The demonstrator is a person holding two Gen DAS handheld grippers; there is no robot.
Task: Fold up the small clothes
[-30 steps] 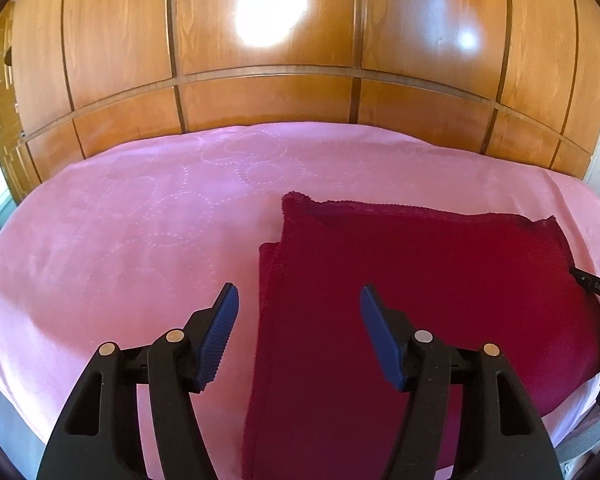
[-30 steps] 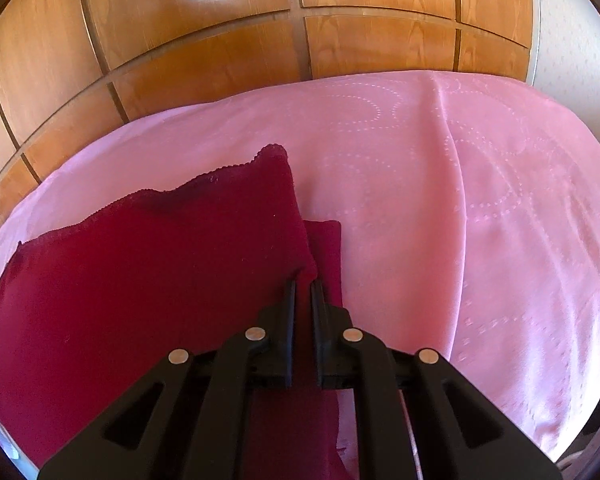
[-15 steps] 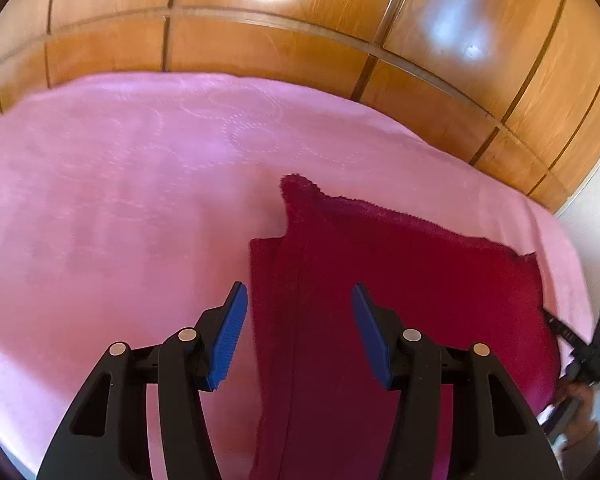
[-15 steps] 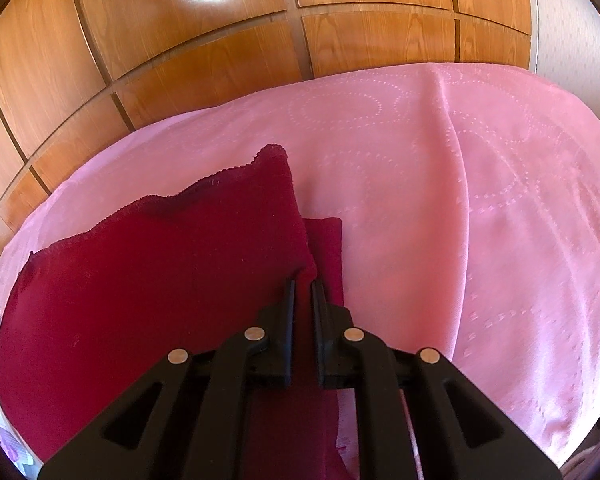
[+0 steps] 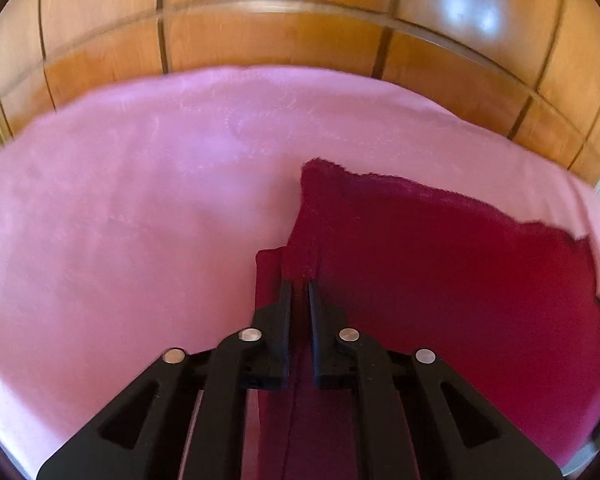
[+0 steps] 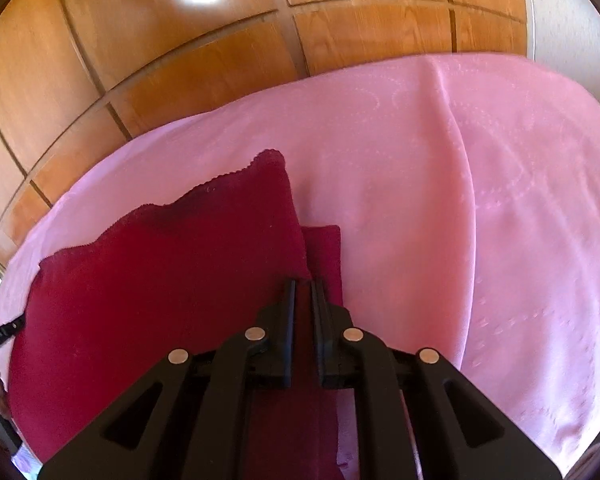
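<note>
On the left, the left gripper [image 5: 300,282] is closing its jaws on the left edge of the dark red cloth [image 5: 440,280], with a ridge of the fabric pinched up between the nearly shut fingers; a lower layer of the cloth shows just left of them. The left wrist view is slightly blurred, so how many layers are caught is hard to tell. The cloth lies folded on a pink bedspread [image 5: 120,240], which carries a faint pattern of dotted circles, with a wooden panelled wardrobe [image 5: 280,36] behind the bed. On the right, the right gripper [image 6: 303,282] has its jaws drawn together on the cloth's right edge [image 6: 160,280], where a lower layer sticks out beside the fingers. Bare bedspread [image 6: 480,220] stretches further right, creased along one long fold.
</note>
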